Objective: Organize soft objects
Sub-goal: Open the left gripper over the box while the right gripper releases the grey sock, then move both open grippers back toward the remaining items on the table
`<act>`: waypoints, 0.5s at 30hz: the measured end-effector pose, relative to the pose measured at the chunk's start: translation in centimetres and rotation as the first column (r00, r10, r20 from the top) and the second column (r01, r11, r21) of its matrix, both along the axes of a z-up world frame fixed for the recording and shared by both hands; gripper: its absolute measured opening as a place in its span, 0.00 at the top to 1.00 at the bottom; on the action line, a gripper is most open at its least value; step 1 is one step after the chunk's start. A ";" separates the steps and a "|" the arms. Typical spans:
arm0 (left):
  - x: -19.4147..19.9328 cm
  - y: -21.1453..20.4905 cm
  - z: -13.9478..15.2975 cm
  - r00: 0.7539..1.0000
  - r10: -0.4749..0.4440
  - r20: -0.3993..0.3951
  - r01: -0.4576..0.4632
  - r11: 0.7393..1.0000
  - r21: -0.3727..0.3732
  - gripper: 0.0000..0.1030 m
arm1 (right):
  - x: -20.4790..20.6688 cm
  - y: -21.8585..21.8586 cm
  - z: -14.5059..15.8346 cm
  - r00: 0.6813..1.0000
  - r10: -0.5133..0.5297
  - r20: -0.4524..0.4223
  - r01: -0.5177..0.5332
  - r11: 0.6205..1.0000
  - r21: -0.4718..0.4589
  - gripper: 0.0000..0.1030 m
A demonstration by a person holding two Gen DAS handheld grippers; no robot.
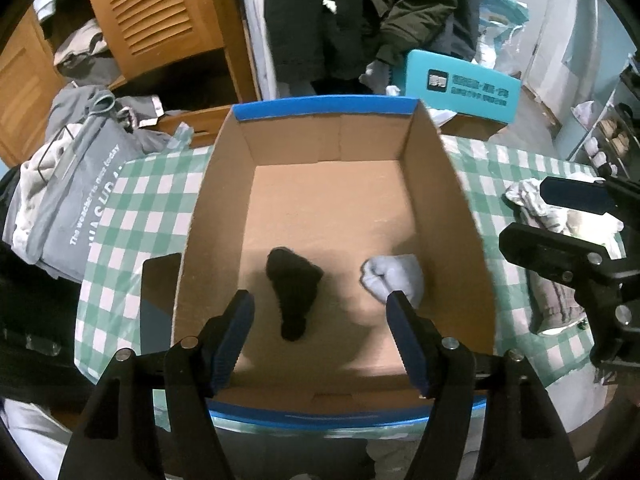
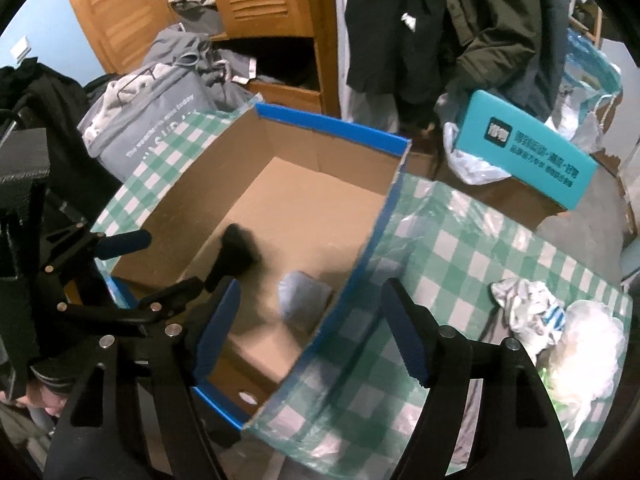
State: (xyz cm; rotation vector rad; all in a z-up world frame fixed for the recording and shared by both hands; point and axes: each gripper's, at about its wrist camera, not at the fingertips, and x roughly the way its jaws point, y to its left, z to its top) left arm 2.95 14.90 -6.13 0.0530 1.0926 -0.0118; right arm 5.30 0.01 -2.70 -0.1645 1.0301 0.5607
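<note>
An open cardboard box (image 1: pixel 436 184) with blue rims stands on the green checked tablecloth. A black rolled sock (image 1: pixel 294 292) and a white rolled sock (image 1: pixel 394 278) lie on its floor near the front. My left gripper (image 1: pixel 322 340) hangs open and empty above the front of the box. My right gripper (image 2: pixel 310 334) is open and empty over the box's right wall (image 2: pixel 372 240); it also shows at the right of the left wrist view (image 1: pixel 560 216). A pile of white and grey soft items (image 2: pixel 560 328) lies on the cloth to the right.
A grey bag of clothes (image 1: pixel 72 200) sits at the table's left. A teal box (image 1: pixel 460 84) lies behind the table. A wooden louvered cabinet (image 1: pixel 152 12) and hanging dark coats (image 1: pixel 360 12) stand at the back.
</note>
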 end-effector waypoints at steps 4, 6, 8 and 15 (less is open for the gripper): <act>-0.1 -1.2 0.6 1.000 -0.027 0.008 0.027 0.999 -0.018 0.29 | -0.3 -1.3 0.6 1.000 -0.021 0.019 0.021 1.000 0.003 0.27; -0.1 -1.9 0.7 0.999 -0.041 0.007 0.041 0.999 -0.024 0.28 | -0.4 -2.0 0.8 0.999 -0.029 0.023 0.029 1.000 0.008 0.26; -0.2 -2.4 0.8 0.999 -0.051 0.005 0.051 0.998 -0.024 0.28 | -0.4 -2.7 0.9 0.999 -0.038 0.019 0.038 0.999 0.014 0.26; 0.0 -4.1 0.9 0.997 -0.078 -0.004 0.078 0.997 -0.028 0.28 | -0.7 -5.4 1.2 0.997 -0.079 0.024 0.079 0.997 0.024 0.26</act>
